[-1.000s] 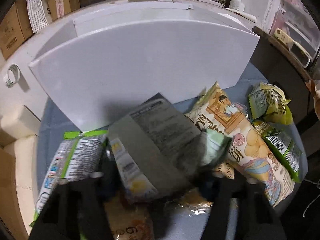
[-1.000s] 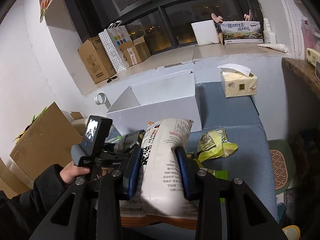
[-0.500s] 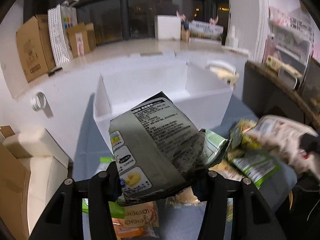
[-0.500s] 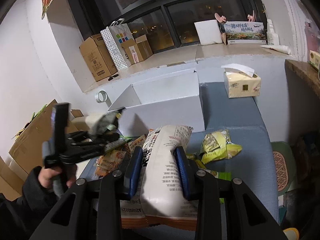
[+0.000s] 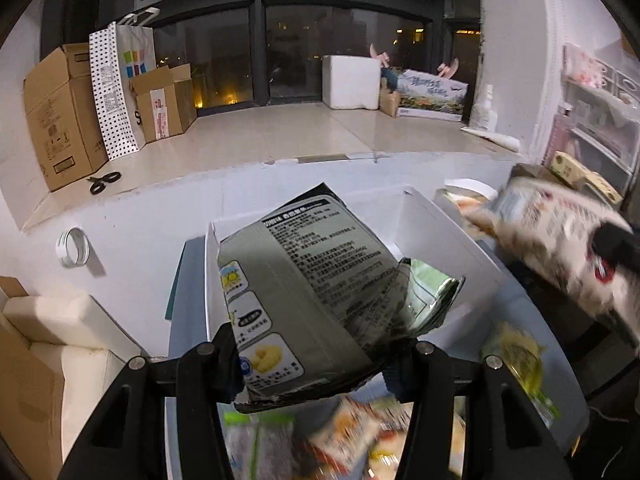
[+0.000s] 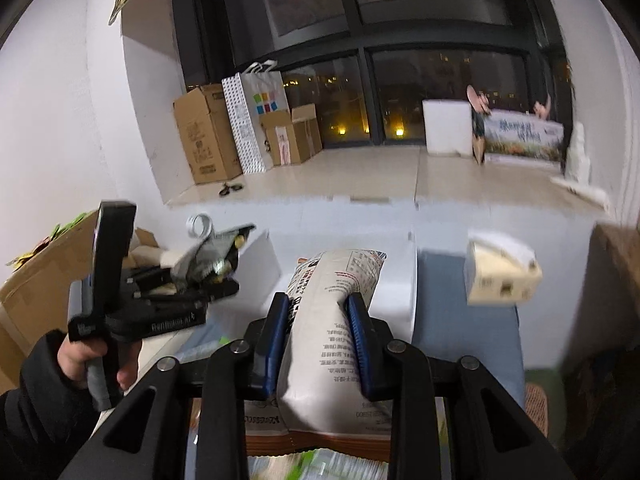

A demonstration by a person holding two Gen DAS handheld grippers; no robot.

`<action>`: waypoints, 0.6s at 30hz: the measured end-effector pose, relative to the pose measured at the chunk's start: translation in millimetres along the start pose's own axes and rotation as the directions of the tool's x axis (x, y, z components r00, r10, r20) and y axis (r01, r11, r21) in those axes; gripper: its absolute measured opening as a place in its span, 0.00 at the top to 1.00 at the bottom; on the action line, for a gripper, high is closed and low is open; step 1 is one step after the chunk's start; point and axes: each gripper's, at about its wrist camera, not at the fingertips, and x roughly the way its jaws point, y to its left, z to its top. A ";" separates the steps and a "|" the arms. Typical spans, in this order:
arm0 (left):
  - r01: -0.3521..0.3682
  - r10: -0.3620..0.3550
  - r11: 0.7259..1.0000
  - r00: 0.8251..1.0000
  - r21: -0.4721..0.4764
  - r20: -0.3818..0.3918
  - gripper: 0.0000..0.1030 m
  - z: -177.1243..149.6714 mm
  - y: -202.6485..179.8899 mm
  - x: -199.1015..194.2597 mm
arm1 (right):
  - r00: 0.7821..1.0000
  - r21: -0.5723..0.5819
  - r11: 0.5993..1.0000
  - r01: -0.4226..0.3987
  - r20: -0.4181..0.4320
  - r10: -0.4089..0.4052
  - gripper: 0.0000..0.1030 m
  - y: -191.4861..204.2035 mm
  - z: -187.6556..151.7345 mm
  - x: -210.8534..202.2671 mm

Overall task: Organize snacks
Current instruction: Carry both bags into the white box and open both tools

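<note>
A: What is held by the left tool?

B: A grey snack bag is pinched between its fingers, printed back facing up, and is held raised over the near edge of the white box. The torn green end of the bag hangs to the right.

A: And the right tool?

B: It is pressed onto a white snack bag with black print, gripped by the blue pads on both sides. The bag is held upright in front of the white box. In the left view it is seen blurred at the right, above the desk.

A: What is left on the desk?

B: Loose snack packets are seen near the tools, and a yellow-green packet lies to the right; all are blurred. A tissue box stands far right on the blue surface.
</note>
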 end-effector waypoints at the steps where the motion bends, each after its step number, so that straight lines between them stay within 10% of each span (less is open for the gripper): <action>1: -0.015 0.015 1.000 1.000 0.001 -0.009 0.44 9.1 2.9 11.0 | 1.000 -0.005 1.000 0.008 -0.004 -0.008 0.69 -2.1 11.7 12.2; 8: -0.014 0.013 1.000 0.990 -0.008 -0.140 0.41 31.7 14.8 76.5 | 0.995 0.062 0.997 0.035 -0.099 -0.029 0.68 -31.0 53.8 118.7; 10: -0.034 0.030 0.999 0.984 -0.018 -0.176 0.10 28.8 17.5 85.8 | 0.987 0.100 0.995 0.027 -0.162 -0.010 0.66 -39.2 51.0 148.2; 14: -0.010 0.007 1.000 0.987 -0.023 -0.163 0.00 21.2 19.2 80.5 | 0.976 0.173 0.983 0.058 -0.216 -0.019 0.02 -51.1 41.9 166.8; 18: -0.005 0.005 1.000 0.993 -0.001 -0.114 0.00 20.8 16.2 63.8 | 0.986 0.212 0.976 0.043 -0.165 -0.007 0.01 -59.1 38.3 148.9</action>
